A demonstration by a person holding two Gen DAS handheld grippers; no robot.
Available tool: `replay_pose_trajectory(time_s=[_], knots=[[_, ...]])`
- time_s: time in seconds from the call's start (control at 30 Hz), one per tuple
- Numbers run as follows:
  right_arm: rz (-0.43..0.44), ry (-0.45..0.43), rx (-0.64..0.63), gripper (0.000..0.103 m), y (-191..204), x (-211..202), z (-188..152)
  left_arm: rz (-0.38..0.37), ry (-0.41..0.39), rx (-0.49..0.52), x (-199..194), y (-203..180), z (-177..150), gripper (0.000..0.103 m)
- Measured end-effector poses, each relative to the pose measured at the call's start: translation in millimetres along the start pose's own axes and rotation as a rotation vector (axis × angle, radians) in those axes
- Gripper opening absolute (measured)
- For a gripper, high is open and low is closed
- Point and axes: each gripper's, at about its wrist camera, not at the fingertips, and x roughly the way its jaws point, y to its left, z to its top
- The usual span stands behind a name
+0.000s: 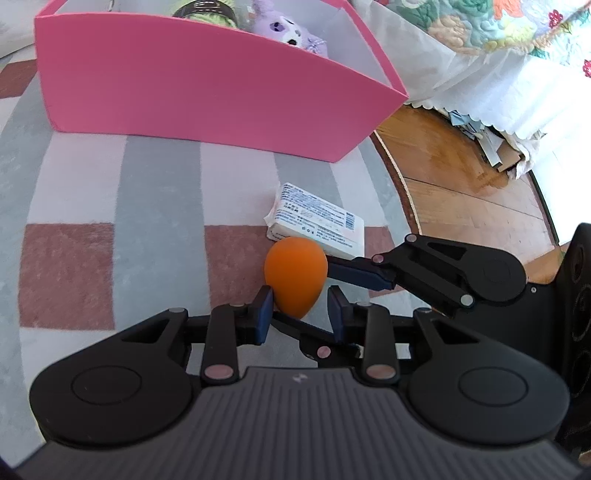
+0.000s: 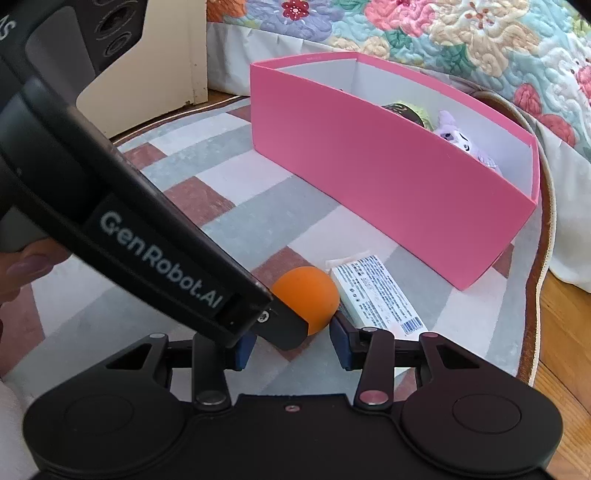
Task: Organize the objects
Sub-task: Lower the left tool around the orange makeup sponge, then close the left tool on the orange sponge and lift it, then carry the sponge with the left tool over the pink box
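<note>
An orange egg-shaped sponge lies on the striped rug, touching a white tissue packet. My left gripper is open, its blue pads either side of the sponge's near end. My right gripper is open too, reaching in from the right with one finger against the sponge. The left gripper's body crosses the right wrist view and hides my right gripper's left pad. The packet lies just right of the sponge.
A pink box stands beyond on the rug, holding a purple plush toy and a green-black item. The box sits beside a bed with a floral quilt. Wood floor lies right of the rug.
</note>
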Motion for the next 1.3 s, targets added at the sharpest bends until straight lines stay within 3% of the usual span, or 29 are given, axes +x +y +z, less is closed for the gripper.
replay_pose_trajectory(time_s=[0.17,0.7,1.03,1.3], knots=[[0.019,0.002,-0.025,0.048,10,-2,6,0.057,0.010,-0.062,-11,3,-3,0.027],[0.119,-0.065,-0.040,0.048,25,-40,35,0.139,-0.077,-0.033,-85,-15,-10,0.027],[0.087,-0.091,-0.120,0.048,33,-75,71,0.160,-0.093,-0.031,-130,-35,9,0.027],[0.051,-0.147,-0.125,0.048,23,-96,103,0.203,-0.157,0.042,-157,-58,38,0.027]])
